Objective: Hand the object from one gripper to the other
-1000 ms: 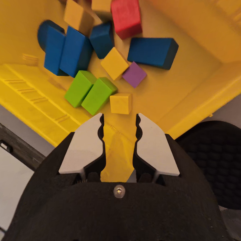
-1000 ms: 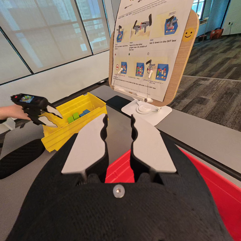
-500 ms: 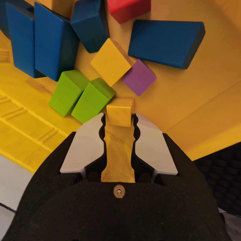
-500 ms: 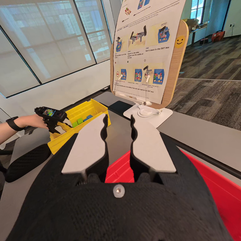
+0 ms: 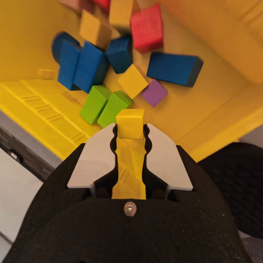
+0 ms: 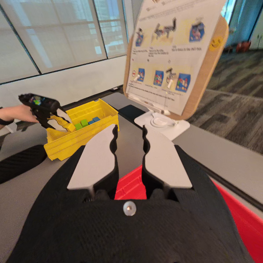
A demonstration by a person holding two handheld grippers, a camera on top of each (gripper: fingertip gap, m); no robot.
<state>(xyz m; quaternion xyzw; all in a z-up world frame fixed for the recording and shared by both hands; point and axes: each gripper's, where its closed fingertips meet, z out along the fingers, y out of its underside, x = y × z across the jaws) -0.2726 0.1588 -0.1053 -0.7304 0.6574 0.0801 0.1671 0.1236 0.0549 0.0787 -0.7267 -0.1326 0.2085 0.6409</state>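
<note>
My left gripper (image 5: 130, 126) is shut on a small yellow cube (image 5: 129, 124) and holds it a little above the floor of the yellow bin (image 5: 206, 125). Two green blocks (image 5: 105, 105), several blue blocks (image 5: 172, 69), a purple cube (image 5: 154, 93), a red block (image 5: 146, 28) and more yellow blocks lie in the bin. In the right wrist view the left gripper (image 6: 68, 126) sits over the yellow bin (image 6: 79, 139) with the yellow cube (image 6: 71, 127) between its tips. My right gripper (image 6: 129, 128) is open and empty above the red bin (image 6: 244, 206).
A black mat (image 6: 19, 160) lies on the grey table (image 6: 213, 153) left of the yellow bin; it also shows in the left wrist view (image 5: 234, 185). An instruction board on a white stand (image 6: 168, 64) stands at the back. A person's forearm (image 6: 15, 113) holds the left gripper.
My left gripper went down around the yellow cube, shut on it and has lifted it back from the bin floor. The right gripper has stayed open, shifting its aim slightly.
</note>
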